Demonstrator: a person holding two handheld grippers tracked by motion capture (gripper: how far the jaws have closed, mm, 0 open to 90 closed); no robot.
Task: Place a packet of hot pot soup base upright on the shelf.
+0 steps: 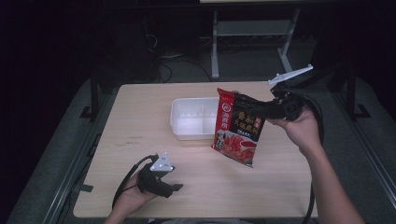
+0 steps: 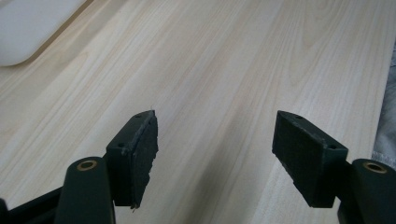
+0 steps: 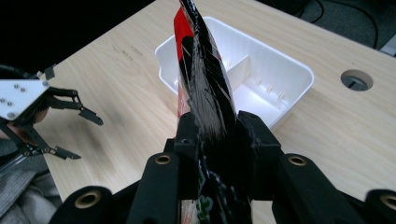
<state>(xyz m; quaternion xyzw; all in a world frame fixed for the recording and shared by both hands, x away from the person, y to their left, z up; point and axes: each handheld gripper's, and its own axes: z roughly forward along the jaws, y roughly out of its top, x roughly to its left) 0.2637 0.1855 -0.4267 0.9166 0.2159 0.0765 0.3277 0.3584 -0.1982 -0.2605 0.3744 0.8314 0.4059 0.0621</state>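
Red-and-black sauce packet point(image 1: 238, 127) hangs clamped in the right gripper point(image 1: 267, 111), lifted just beside the white tray point(image 1: 180, 122). Left gripper point(image 1: 179, 187), nearer the person than the tray, stands wide and empty.

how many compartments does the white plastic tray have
2 at least. The white plastic tray has one divider wall, with a compartment on each side of it. The red and black foil packet, clamped in the right gripper, hides part of the tray.
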